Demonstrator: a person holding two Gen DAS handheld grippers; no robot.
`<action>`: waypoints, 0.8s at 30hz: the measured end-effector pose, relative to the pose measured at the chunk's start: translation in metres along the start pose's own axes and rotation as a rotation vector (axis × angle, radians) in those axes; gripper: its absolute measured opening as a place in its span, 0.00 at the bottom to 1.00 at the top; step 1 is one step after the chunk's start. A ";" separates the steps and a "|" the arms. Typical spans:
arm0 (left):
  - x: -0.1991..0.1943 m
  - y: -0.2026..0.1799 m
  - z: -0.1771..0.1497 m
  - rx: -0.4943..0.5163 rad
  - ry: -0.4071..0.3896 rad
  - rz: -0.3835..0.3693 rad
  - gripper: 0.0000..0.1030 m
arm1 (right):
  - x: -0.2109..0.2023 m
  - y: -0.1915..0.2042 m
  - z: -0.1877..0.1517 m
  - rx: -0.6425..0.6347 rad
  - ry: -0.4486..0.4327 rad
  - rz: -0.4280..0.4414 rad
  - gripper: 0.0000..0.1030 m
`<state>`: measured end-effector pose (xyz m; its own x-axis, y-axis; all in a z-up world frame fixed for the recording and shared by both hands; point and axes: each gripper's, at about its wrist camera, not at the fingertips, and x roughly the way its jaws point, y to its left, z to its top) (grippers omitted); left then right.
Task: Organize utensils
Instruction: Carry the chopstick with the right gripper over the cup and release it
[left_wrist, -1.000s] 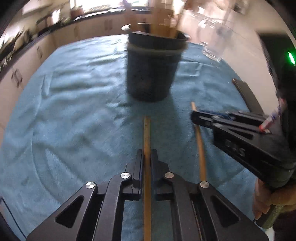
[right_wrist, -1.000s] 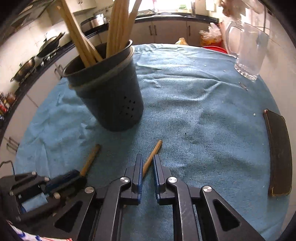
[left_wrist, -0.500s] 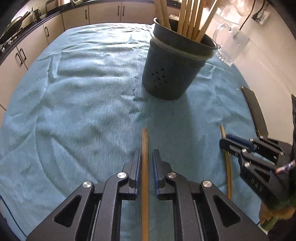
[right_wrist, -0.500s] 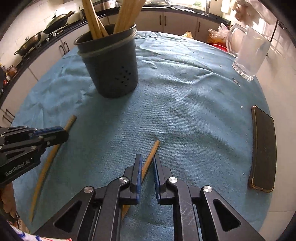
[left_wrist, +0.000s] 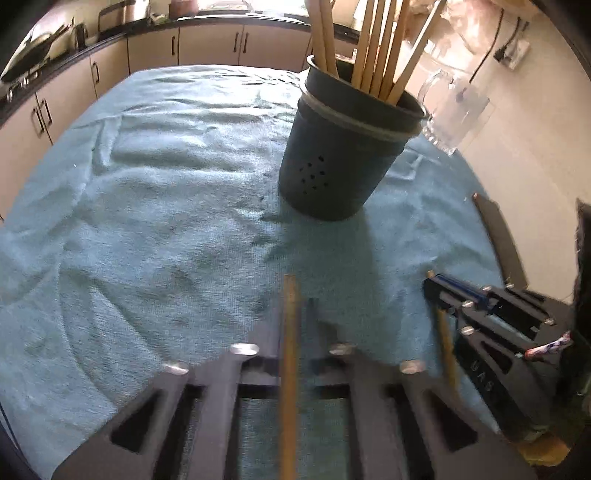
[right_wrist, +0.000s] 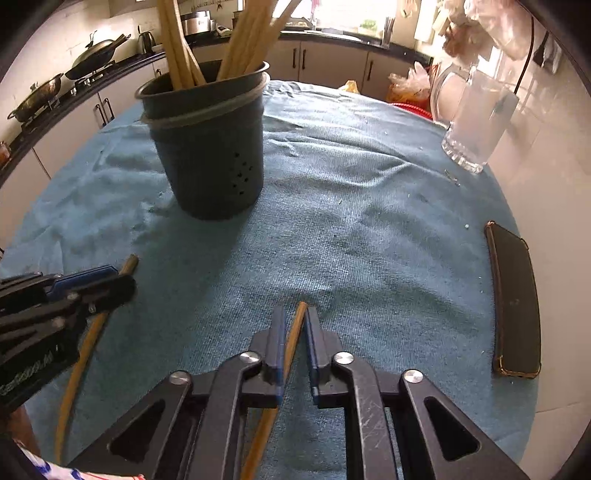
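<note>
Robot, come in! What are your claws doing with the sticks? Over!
Left claw and right claw each straddle a stick. Holder ahead, path clear.

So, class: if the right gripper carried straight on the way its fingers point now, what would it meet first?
Probably nothing soon. The right gripper, around a wooden stick, points over bare blue cloth. The utensil holder sits left of that line, the glass mug and phone right. Depth is uncertain.
</note>
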<state>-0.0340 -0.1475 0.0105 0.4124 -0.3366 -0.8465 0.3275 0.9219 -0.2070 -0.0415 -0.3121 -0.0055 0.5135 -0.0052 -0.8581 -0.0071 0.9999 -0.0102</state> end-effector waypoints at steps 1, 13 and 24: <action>-0.002 0.002 -0.001 -0.006 0.001 -0.006 0.06 | 0.000 -0.001 0.001 0.010 -0.003 0.019 0.06; -0.117 -0.006 -0.022 0.030 -0.264 0.021 0.06 | -0.094 -0.021 -0.010 0.126 -0.275 0.156 0.05; -0.178 -0.019 -0.058 0.011 -0.417 0.075 0.06 | -0.176 -0.011 -0.040 0.111 -0.465 0.140 0.05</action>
<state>-0.1634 -0.0942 0.1369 0.7433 -0.3199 -0.5875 0.2921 0.9453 -0.1452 -0.1663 -0.3222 0.1246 0.8426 0.1092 -0.5273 -0.0244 0.9860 0.1652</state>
